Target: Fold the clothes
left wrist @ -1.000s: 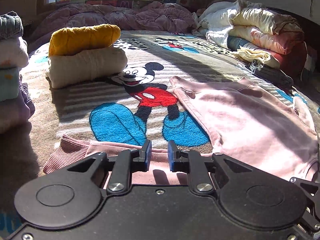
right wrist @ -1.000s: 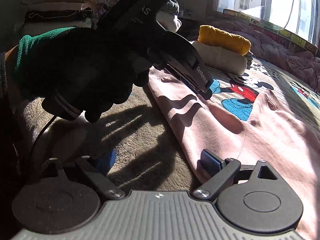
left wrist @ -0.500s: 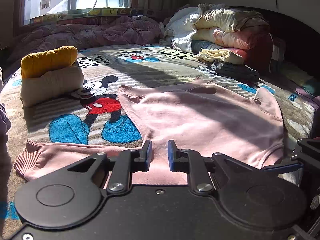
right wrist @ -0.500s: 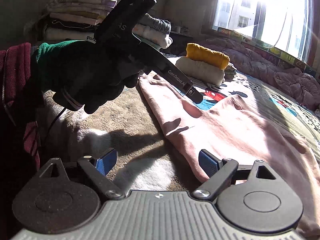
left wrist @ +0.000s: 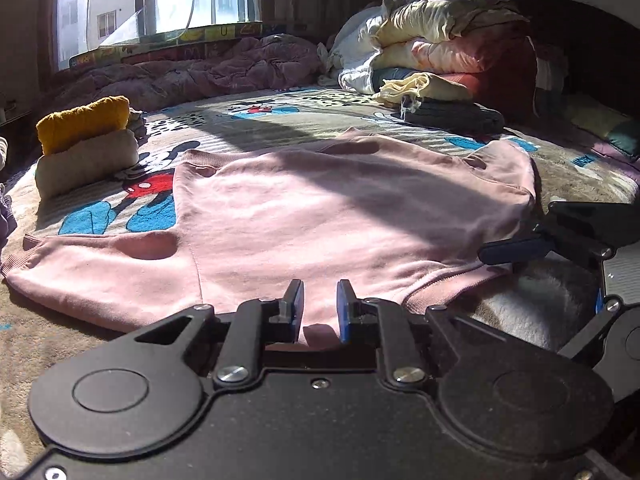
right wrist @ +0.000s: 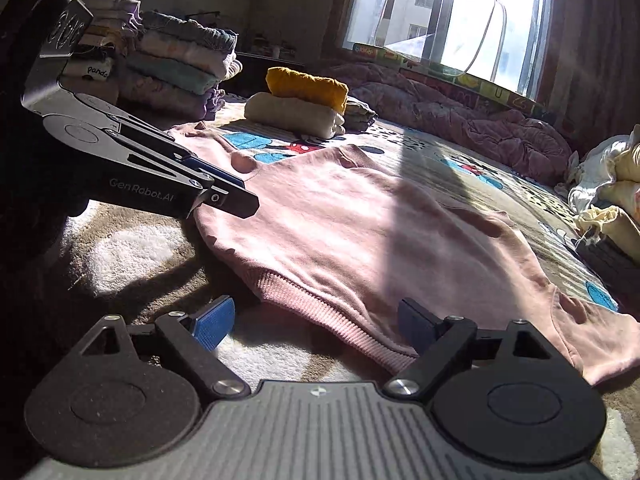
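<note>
A pink sweatshirt (left wrist: 320, 208) lies spread flat on the Mickey Mouse blanket (left wrist: 256, 120), its left sleeve stretched out and its ribbed hem toward me. My left gripper (left wrist: 319, 312) sits low at the hem; its blue pads stand a narrow gap apart with pink cloth showing between them, and nothing is lifted. In the right wrist view the left gripper (right wrist: 240, 196) rests at the hem's left end. My right gripper (right wrist: 316, 320) is wide open around the ribbed hem of the sweatshirt (right wrist: 380, 232), touching down near the hem's right part. One of its fingers (left wrist: 516, 249) shows in the left wrist view.
Folded yellow and cream items (left wrist: 86, 144) sit at the far left of the bed. A tall stack of folded clothes (right wrist: 176, 68) stands beyond them. Piled bedding (left wrist: 432, 52) and a dark folded item (left wrist: 452, 116) fill the far right; a purple quilt (left wrist: 200, 76) lies under the window.
My left gripper has swung right, from over the sleeve to the sweatshirt's hem, keeping the same narrow gap. The right gripper has shifted along the hem and stays wide open.
</note>
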`<state>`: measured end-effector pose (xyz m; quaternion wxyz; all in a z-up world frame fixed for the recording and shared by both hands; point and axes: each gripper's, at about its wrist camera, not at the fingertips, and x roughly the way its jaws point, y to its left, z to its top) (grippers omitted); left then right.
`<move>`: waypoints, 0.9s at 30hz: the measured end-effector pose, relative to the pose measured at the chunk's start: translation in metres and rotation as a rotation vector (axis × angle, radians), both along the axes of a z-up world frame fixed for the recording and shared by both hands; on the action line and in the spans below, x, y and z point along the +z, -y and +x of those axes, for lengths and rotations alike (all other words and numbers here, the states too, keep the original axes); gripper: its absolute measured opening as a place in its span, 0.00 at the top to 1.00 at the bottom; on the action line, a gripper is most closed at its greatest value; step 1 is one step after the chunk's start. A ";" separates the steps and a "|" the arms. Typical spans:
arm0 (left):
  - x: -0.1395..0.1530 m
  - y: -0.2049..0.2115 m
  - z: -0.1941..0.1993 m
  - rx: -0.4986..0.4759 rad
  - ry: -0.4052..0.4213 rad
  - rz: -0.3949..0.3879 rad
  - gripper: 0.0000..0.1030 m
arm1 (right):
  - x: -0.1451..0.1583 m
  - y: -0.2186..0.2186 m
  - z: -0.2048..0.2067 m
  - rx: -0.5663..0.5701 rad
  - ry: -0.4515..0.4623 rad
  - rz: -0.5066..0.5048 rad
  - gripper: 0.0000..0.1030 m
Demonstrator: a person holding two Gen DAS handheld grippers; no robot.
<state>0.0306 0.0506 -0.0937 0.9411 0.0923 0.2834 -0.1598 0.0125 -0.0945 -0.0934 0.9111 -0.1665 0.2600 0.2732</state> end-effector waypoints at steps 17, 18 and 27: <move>0.004 0.025 -0.028 -0.005 0.039 -0.015 0.86 | -0.003 0.058 0.013 -0.089 0.019 0.119 0.16; 0.010 0.024 -0.030 -0.002 0.058 -0.017 0.85 | -0.001 0.056 0.010 -0.079 0.048 0.104 0.17; -0.004 0.012 -0.006 0.130 0.007 -0.101 0.51 | 0.003 0.027 -0.007 0.015 0.183 -0.007 0.15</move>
